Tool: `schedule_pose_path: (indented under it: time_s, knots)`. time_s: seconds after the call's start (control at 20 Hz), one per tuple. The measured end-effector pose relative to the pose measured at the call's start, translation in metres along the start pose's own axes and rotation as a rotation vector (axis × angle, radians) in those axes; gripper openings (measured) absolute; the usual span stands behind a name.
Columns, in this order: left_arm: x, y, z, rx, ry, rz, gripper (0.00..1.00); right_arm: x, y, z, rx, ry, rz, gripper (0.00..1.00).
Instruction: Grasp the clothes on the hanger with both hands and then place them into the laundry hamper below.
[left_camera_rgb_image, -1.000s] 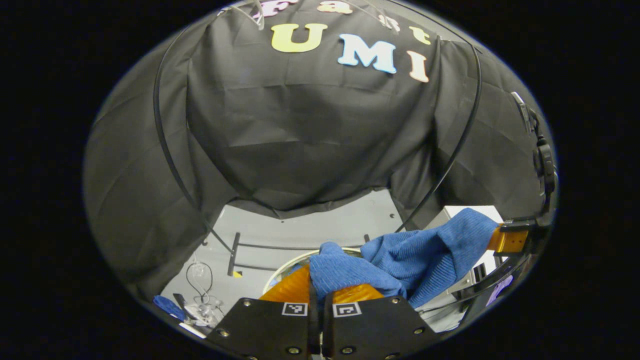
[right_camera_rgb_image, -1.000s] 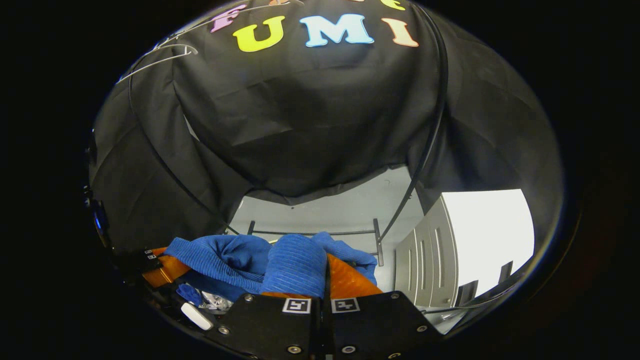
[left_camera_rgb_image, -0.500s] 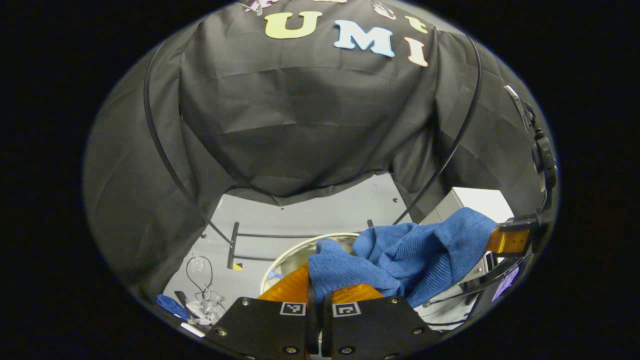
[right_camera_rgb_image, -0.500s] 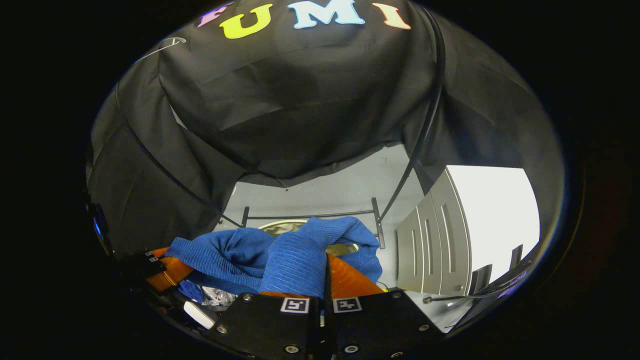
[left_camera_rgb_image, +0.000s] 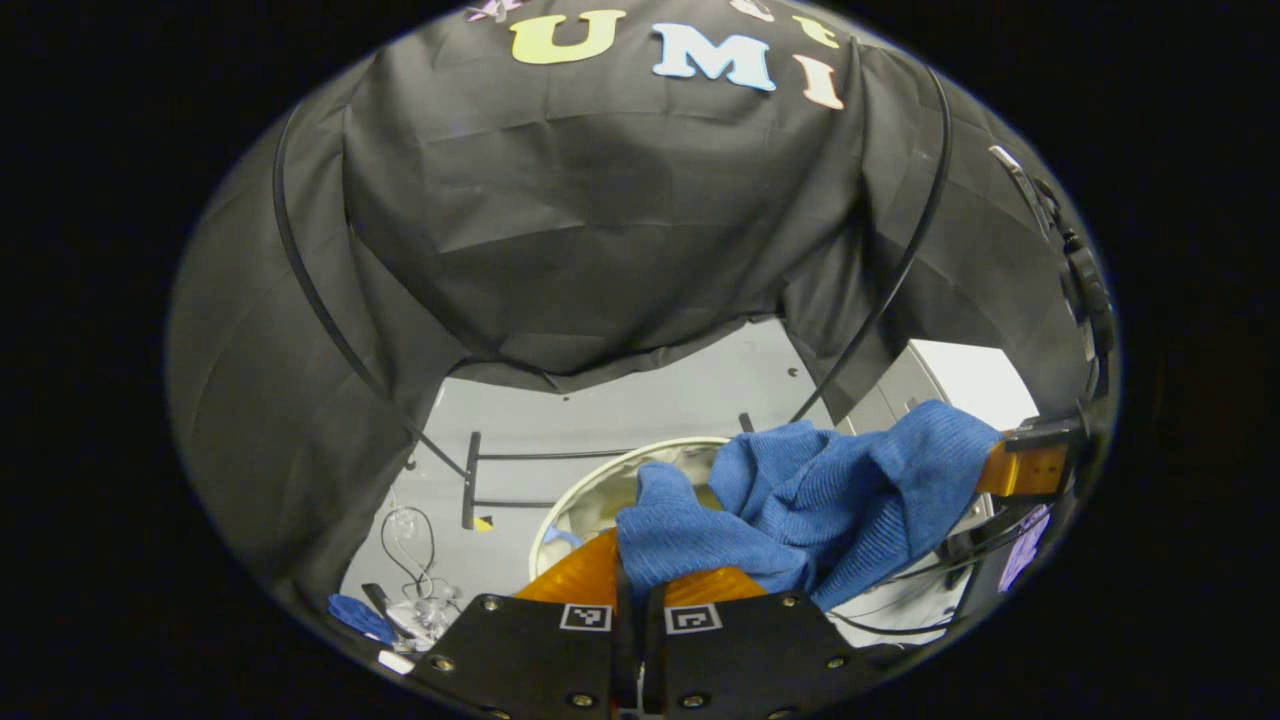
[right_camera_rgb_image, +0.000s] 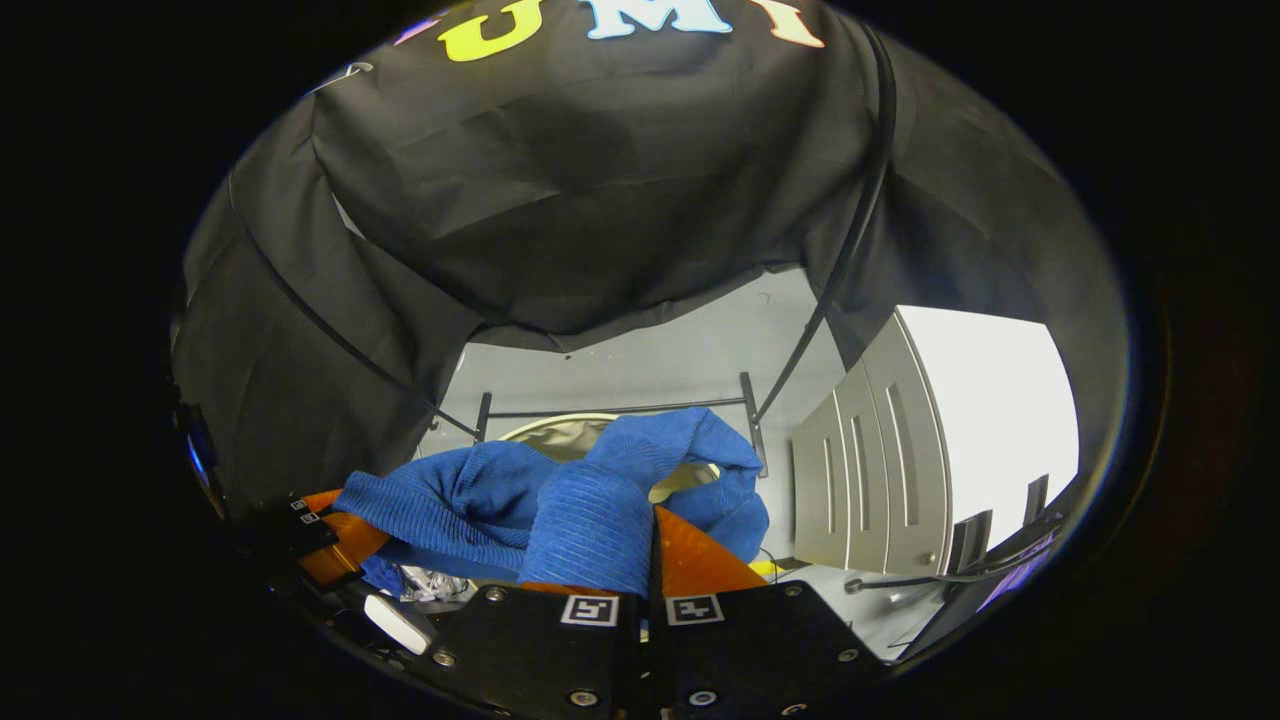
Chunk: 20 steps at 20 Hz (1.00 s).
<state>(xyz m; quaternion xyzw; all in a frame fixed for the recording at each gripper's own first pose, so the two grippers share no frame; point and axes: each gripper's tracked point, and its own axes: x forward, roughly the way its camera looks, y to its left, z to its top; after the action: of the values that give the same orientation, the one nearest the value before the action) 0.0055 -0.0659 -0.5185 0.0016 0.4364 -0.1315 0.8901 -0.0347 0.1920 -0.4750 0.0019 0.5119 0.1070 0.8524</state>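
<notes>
Above the round laundry hamper (left_camera_rgb_image: 585, 490) on the grey floor (left_camera_rgb_image: 640, 420), the blue garment (left_camera_rgb_image: 800, 510) hangs stretched between the left gripper (left_camera_rgb_image: 633, 585) and right gripper (right_camera_rgb_image: 648, 560), each with jaws closed tight on a bunched fold.

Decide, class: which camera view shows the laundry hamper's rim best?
The left gripper view: the laundry hamper shows a long arc of pale rim left of the blue garment. In the right gripper view the hamper peeks out behind the garment.
</notes>
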Motion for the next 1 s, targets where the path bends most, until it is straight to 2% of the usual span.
schedule_pose_path:
  time_s: [0.2, 0.35, 0.4, 0.5, 0.55, 0.65, 0.75, 0.8, 0.85, 0.9, 1.0]
  knots:
    - [-0.002, 0.002, -0.007, 0.003, 0.031, -0.013, 0.04, -0.002, 0.002, -0.007, -0.001, 0.038, -0.002, 0.07]
    - [0.0, 0.005, -0.023, 0.006, 0.086, -0.032, 0.05, 0.001, -0.001, -0.023, -0.018, 0.116, -0.019, 0.09]
    - [0.001, 0.007, -0.029, 0.01, 0.095, -0.035, 0.03, 0.001, 0.001, -0.029, -0.015, 0.142, -0.019, 0.07]
    - [-0.004, 0.008, -0.033, 0.023, 0.098, -0.052, 0.09, -0.004, 0.007, -0.033, 0.0, 0.169, 0.001, 0.13]
    - [-0.006, 0.004, -0.03, 0.022, 0.087, -0.085, 0.11, -0.008, 0.012, -0.03, 0.005, 0.163, 0.023, 0.16]
    - [-0.016, -0.001, -0.024, 0.021, 0.062, -0.136, 0.43, -0.017, 0.016, -0.026, 0.013, 0.148, 0.042, 0.38]
    - [-0.027, 0.002, -0.023, 0.032, 0.057, -0.139, 0.76, -0.022, 0.015, -0.023, 0.023, 0.138, 0.046, 0.63]
    - [-0.028, 0.005, -0.025, 0.044, 0.056, -0.13, 0.93, -0.025, 0.012, -0.023, 0.028, 0.13, 0.046, 0.72]
    - [-0.032, 0.007, -0.024, 0.053, 0.053, -0.126, 0.93, -0.029, 0.008, -0.019, 0.03, 0.116, 0.036, 0.79]
    - [-0.037, 0.005, -0.021, 0.057, 0.047, -0.127, 0.93, -0.035, 0.002, -0.016, 0.03, 0.097, 0.021, 0.93]
    - [-0.049, -0.002, -0.017, 0.057, 0.036, -0.145, 0.93, -0.046, -0.01, -0.01, 0.036, 0.065, 0.002, 0.96]
